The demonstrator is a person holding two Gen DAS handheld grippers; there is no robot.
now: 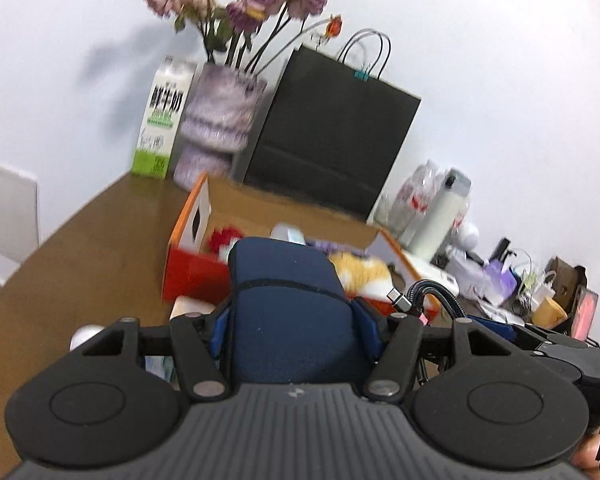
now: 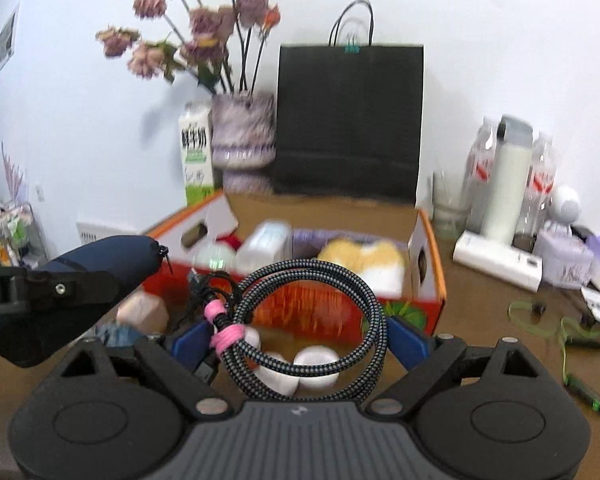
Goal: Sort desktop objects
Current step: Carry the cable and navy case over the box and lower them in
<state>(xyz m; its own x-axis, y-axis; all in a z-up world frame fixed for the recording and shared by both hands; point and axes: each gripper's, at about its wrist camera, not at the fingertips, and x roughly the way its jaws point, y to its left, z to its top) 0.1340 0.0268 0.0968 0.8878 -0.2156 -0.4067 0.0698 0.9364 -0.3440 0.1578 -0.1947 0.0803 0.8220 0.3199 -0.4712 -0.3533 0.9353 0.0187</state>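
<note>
While several items already lie in the open orange cardboard box point(image 2: 424, 304) ahead of both grippers, sorting looks partly done: the left gripper point(image 1: 296, 320) clamps a navy fabric zip pouch point(image 1: 292, 304), and the right gripper point(image 2: 300, 336) pinches a coiled black-and-white braided cable point(image 2: 312, 280). Both still need placing; white earbud-like pieces point(image 2: 316, 360) remain on the brown desk point(image 2: 480, 320) below the right gripper.

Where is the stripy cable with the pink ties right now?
The coiled cable hangs in the right gripper, dead centre of the right wrist view, in front of the orange box. The navy case is to its left.
</note>
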